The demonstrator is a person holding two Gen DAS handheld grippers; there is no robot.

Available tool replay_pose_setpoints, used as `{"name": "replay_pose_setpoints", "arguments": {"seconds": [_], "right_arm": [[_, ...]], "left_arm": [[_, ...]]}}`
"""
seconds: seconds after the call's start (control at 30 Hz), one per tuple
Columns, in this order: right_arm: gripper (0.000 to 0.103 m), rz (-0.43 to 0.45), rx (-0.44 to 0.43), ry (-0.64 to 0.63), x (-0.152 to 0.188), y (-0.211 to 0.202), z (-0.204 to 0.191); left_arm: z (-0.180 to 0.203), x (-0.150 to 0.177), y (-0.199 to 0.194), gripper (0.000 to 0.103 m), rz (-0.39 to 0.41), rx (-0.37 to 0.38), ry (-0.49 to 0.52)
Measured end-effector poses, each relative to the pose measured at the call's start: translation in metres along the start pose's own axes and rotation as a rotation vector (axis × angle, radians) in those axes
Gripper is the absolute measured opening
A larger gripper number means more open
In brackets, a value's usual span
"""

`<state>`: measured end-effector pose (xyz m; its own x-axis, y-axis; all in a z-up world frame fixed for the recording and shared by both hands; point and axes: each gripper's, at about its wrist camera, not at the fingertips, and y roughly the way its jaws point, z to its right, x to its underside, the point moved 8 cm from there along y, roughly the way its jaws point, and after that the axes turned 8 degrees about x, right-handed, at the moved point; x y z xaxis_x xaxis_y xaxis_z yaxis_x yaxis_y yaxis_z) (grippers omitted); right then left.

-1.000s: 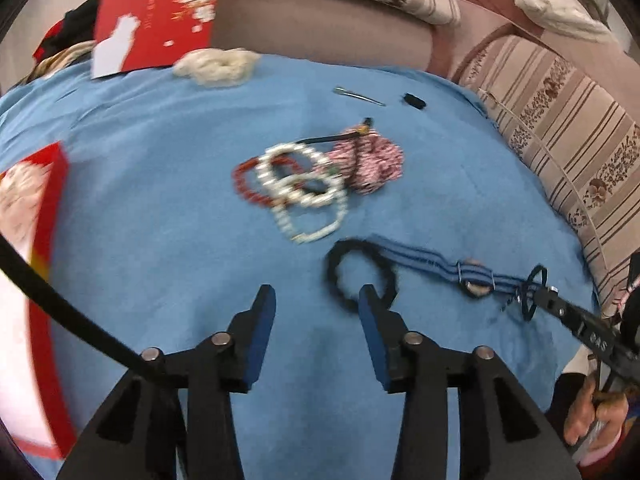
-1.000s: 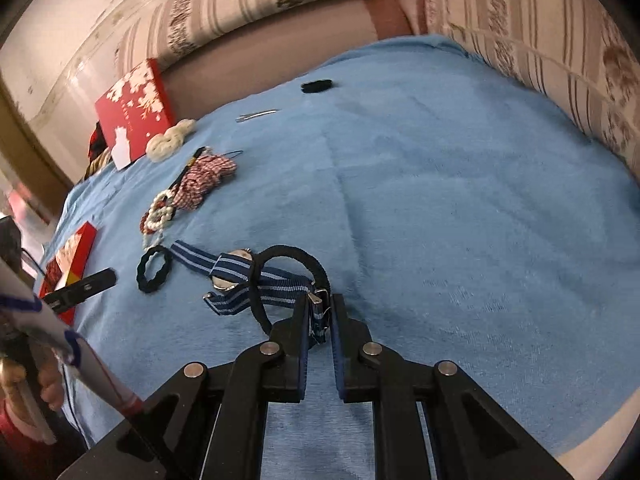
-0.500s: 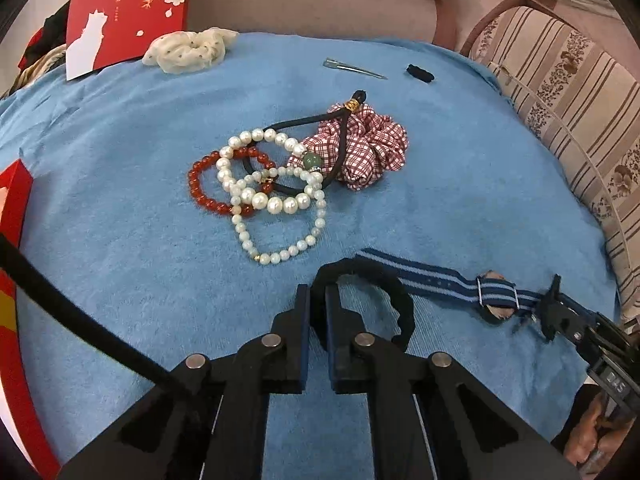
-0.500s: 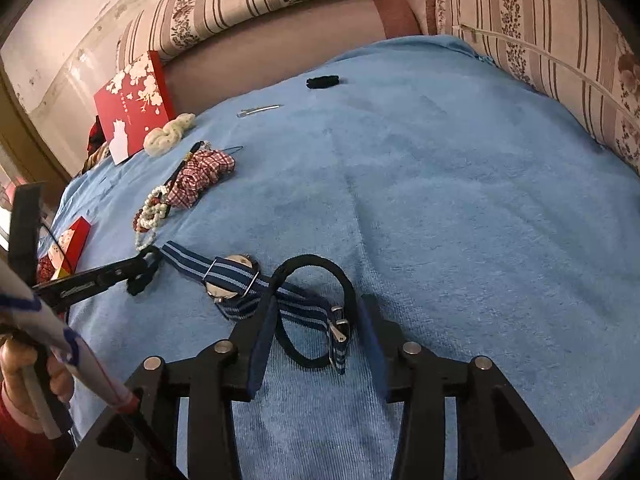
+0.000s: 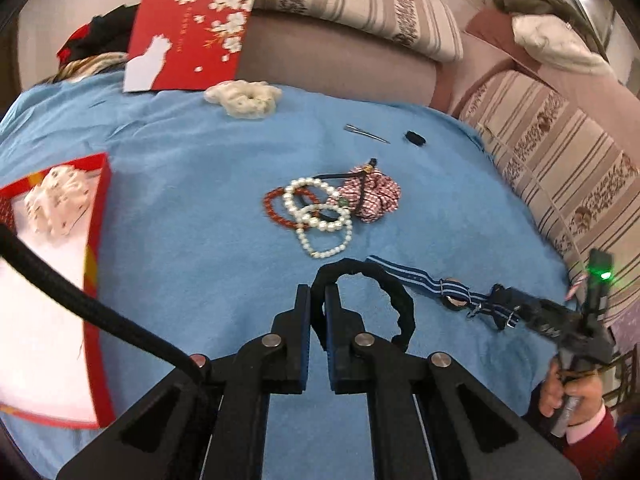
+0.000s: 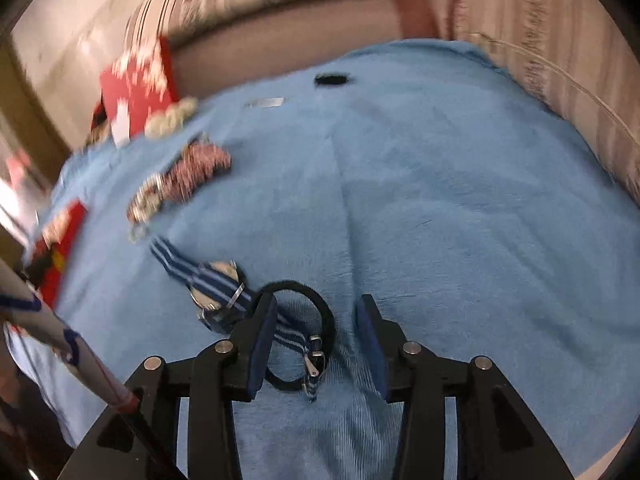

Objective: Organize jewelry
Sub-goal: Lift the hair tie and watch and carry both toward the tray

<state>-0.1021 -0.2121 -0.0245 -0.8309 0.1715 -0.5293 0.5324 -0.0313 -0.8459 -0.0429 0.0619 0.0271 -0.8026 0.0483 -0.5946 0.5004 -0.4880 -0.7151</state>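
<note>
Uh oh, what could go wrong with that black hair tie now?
The left gripper pinches the black hair tie only at one edge, so it might slip out. The open red box is off to the left, so the tie could drop on the way there.

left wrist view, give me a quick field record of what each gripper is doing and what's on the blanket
left gripper: shut on black fabric hair tie
right gripper: open, over blue striped strap watch and thin black hair band
surface: blue towel blanket
loose pile: white pearl bracelets, red bead bracelet, red checked scrunchie
container: red gift box, at left
</note>
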Motion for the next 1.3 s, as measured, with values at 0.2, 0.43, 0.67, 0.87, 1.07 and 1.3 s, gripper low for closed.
{"name": "replay_pose_setpoints", "arguments": {"seconds": [0.2,0.43,0.67,0.87,1.07,1.3], "right_arm": [[0.011,0.024,0.006,0.005,-0.007,-0.003,0.001],[0.011,0.178,0.023,0.068,-0.032,-0.077,0.014],[0.011,0.233,-0.056,0.151,-0.053,-0.120,0.015],[0.011,0.270,-0.191,0.157,-0.077,-0.145,-0.022],[0.012,0.225,-0.254,0.130,-0.090,-0.135,-0.070],[0.006,0.263,-0.211,0.021,-0.109,-0.152,-0.111]], "left_arm": [[-0.016,0.007,-0.011,0.006,0.022,-0.032,-0.046],[-0.053,0.009,-0.062,0.006,0.103,-0.088,-0.110],[-0.119,0.018,-0.120,0.006,0.188,-0.193,-0.214],[-0.166,0.025,-0.159,0.006,0.245,-0.262,-0.281],[-0.194,0.031,-0.177,0.006,0.282,-0.267,-0.339],[-0.200,0.029,-0.169,0.006,0.282,-0.266,-0.340]]}}
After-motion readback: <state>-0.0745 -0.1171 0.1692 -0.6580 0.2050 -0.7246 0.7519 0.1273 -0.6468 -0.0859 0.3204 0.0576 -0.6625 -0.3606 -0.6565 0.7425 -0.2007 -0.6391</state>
